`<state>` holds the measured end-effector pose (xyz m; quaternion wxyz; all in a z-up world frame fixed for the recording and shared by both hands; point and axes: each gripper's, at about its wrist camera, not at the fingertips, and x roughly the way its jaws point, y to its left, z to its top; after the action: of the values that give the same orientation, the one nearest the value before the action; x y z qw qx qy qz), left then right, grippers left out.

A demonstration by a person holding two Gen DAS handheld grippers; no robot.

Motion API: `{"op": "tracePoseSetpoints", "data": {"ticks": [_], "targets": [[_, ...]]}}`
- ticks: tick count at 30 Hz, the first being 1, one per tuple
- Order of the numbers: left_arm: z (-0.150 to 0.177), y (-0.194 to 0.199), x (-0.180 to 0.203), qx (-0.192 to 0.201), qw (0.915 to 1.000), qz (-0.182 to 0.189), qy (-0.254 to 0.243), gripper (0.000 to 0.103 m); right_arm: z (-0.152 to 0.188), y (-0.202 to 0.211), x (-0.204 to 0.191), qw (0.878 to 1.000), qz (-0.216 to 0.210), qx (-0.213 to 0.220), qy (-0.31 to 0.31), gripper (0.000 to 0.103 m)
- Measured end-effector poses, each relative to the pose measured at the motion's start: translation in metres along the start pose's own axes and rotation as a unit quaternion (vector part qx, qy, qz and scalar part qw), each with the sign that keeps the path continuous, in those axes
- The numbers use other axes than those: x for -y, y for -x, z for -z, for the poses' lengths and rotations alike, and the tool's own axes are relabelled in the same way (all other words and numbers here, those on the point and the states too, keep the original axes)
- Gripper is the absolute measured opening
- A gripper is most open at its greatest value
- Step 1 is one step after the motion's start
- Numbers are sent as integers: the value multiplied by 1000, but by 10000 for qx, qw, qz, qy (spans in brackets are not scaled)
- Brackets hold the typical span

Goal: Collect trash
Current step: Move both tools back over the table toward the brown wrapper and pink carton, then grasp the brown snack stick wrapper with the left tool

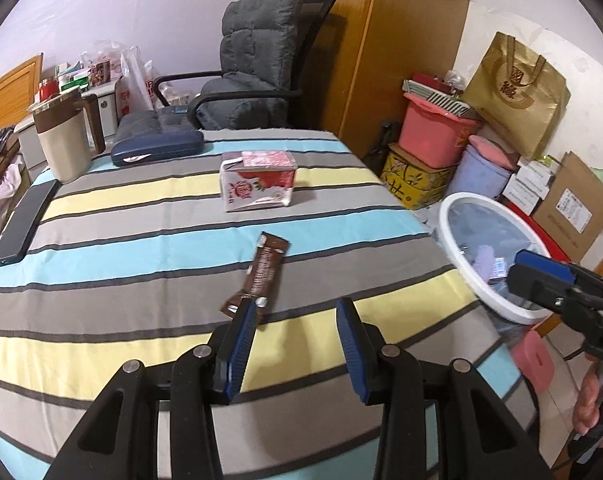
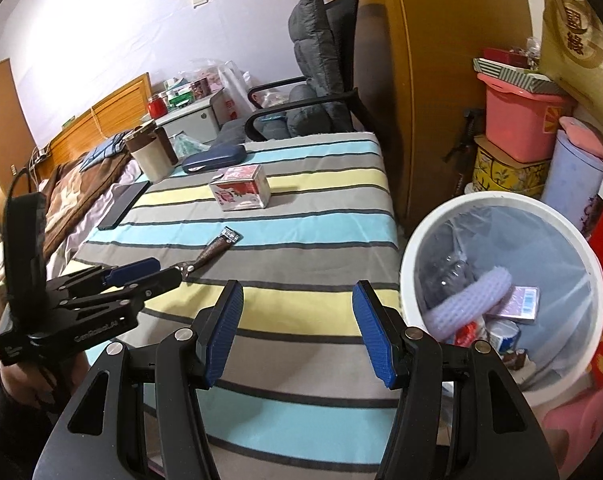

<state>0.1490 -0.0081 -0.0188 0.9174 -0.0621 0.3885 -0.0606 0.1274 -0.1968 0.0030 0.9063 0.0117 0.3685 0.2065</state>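
Two spread, empty claws: left gripper (image 1: 297, 312) nearest the brown wrapper (image 1: 263, 270), lying lengthwise just ahead of its left finger; right gripper (image 2: 297, 300) farther off

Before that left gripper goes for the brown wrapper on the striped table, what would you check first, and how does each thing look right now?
1. Left hand-held gripper open with nothing between its pads: ok.
2. Brown wrapper lying flat on the striped table, uncovered: ok.
3. Wrapper centred between the left pads: not ok, it lies by one pad.
4. Right hand-held gripper open and holding nothing: ok.
5. Trash bin beside the table, mouth open: ok.
6. Milk carton apart from the wrapper: ok.
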Motion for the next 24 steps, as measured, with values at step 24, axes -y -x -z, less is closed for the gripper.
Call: {"op": "tracePoseSetpoints", "data": {"ticks": [24], "targets": [[-8, -51, -21, -457, 9979, -450, -40, 24, -19, -34, -3, 9990, -309, -286, 120, 59]]}}
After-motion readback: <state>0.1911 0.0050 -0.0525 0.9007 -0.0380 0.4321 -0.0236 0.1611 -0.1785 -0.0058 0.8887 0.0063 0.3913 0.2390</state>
